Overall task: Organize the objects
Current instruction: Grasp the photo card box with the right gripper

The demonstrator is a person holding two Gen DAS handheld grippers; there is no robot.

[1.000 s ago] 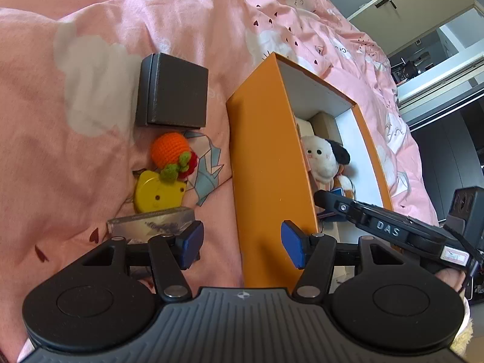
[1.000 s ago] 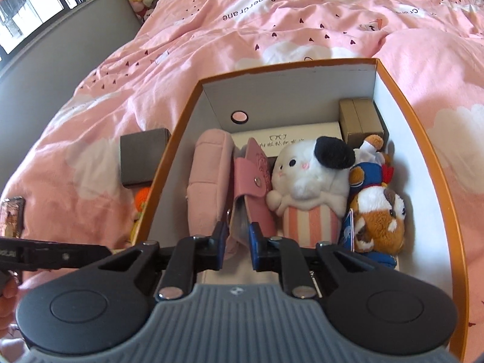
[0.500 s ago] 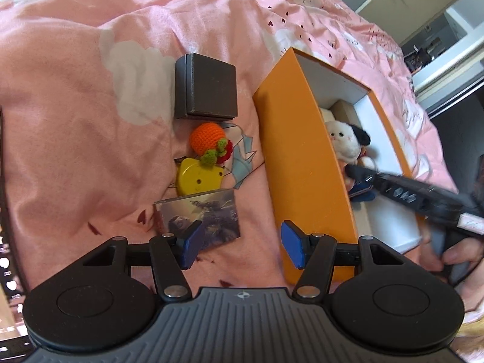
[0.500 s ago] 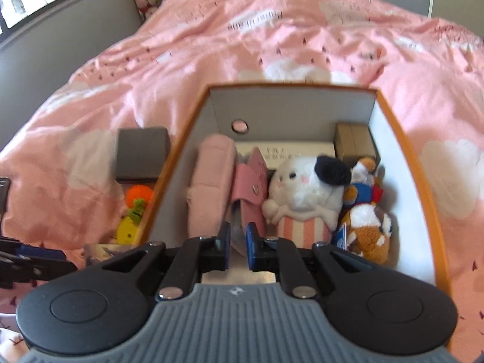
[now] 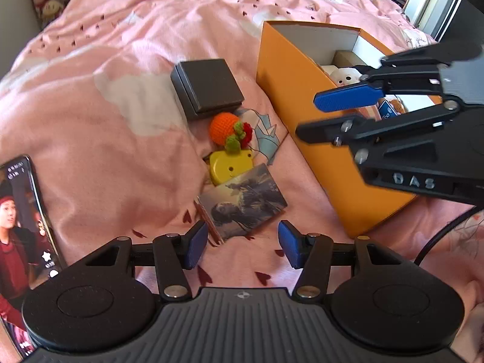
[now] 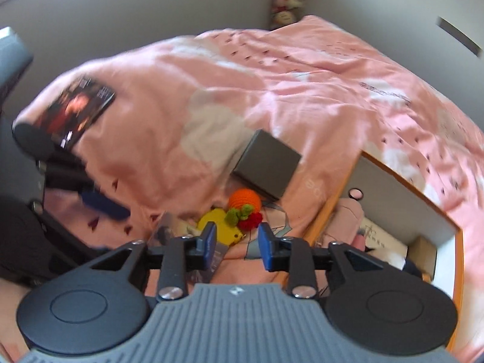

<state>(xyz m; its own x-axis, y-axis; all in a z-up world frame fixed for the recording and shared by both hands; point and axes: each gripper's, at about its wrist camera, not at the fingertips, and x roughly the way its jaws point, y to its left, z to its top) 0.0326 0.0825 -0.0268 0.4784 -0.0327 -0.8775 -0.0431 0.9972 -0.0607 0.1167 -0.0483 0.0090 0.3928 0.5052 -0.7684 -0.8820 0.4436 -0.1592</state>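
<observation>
- We see a pink bedspread (image 5: pixel 127 96) printed with small hearts and white clouds; near its far edge, upside-down lettering reads roughly "papercrane".
- The right gripper (image 5: pixel 311 118) carries raised letters "DAS" on its black body in the left wrist view.
- An orange box (image 5: pixel 305 127) with a white inside stands open on the bed, a white plush toy (image 5: pixel 341 75) showing over its wall.
- Left of the box, in a row on the bedspread: a dark square case (image 5: pixel 208 87), a crocheted orange fruit (image 5: pixel 225 128), a yellow toy (image 5: pixel 231 166) and a picture card (image 5: pixel 245 202).
- A phone (image 5: pixel 21 236) lies at the left edge, its screen lit.
- The left gripper (image 5: pixel 243 246) hovers just short of the card, jaws spread and empty; they have just been closing a little.
- The right gripper's jaws are apart with nothing between them; they have just been opening.
- Compared with a second ago, the right gripper has left the inside of the box and now points at the toys beside it.
</observation>
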